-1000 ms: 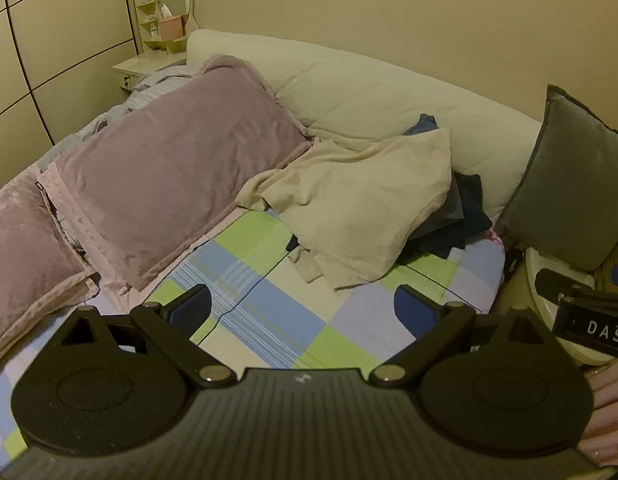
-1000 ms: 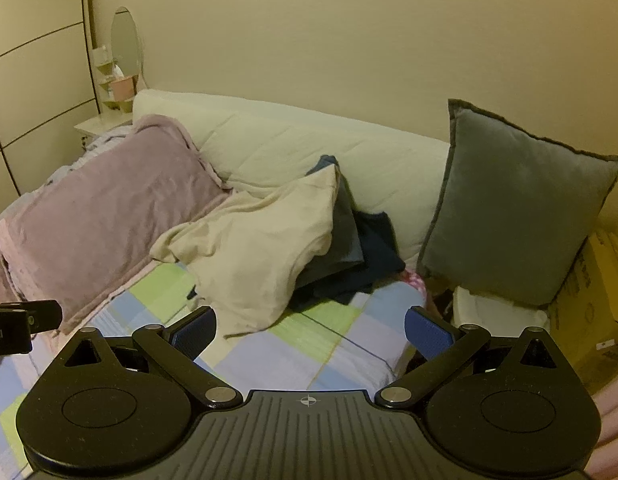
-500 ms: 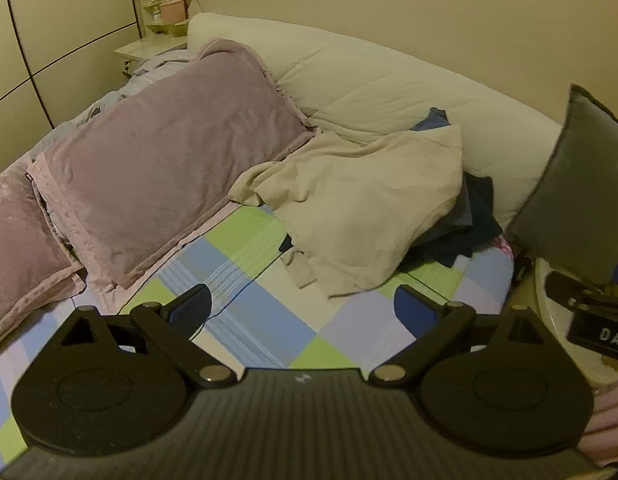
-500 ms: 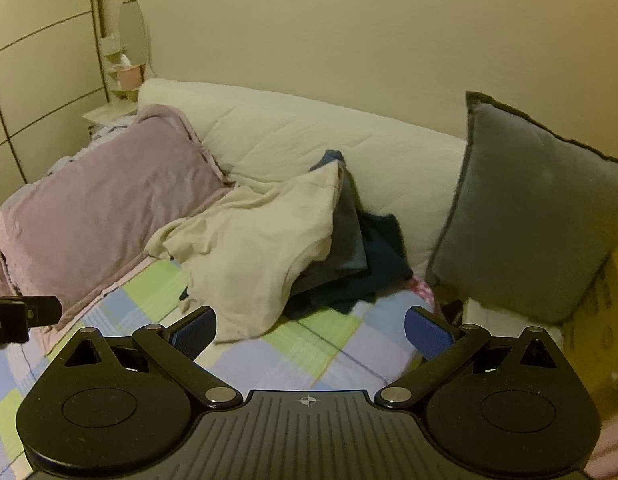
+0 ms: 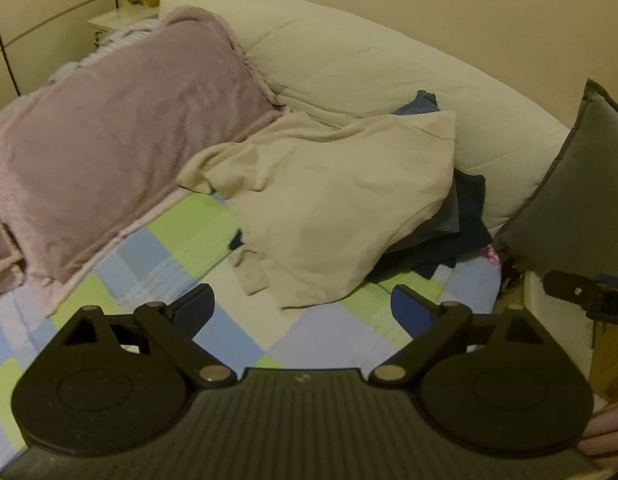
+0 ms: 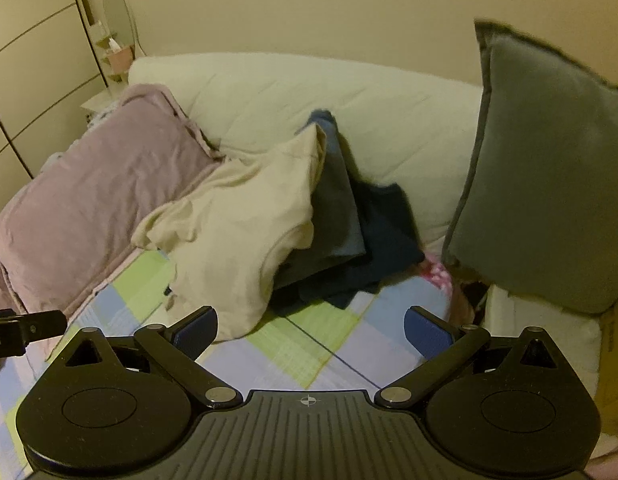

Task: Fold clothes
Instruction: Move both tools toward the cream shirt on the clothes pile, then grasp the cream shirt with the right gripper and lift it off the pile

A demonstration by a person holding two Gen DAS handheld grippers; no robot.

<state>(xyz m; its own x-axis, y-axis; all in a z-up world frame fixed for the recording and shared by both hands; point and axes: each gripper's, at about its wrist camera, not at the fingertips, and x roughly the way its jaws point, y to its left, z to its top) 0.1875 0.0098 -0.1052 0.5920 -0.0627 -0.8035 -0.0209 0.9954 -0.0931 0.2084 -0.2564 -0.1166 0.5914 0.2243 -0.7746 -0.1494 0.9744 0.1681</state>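
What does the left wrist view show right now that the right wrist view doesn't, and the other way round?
Only the left wrist view shows the near hem of the cream shirt lying on the checkered sheet, just beyond the open left gripper.

Only the right wrist view shows the whole grey cushion and the oval mirror, past the open right gripper.

Both show the cream shirt draped over the dark clothes, the mauve pillow and the cream headboard. Neither gripper holds anything.
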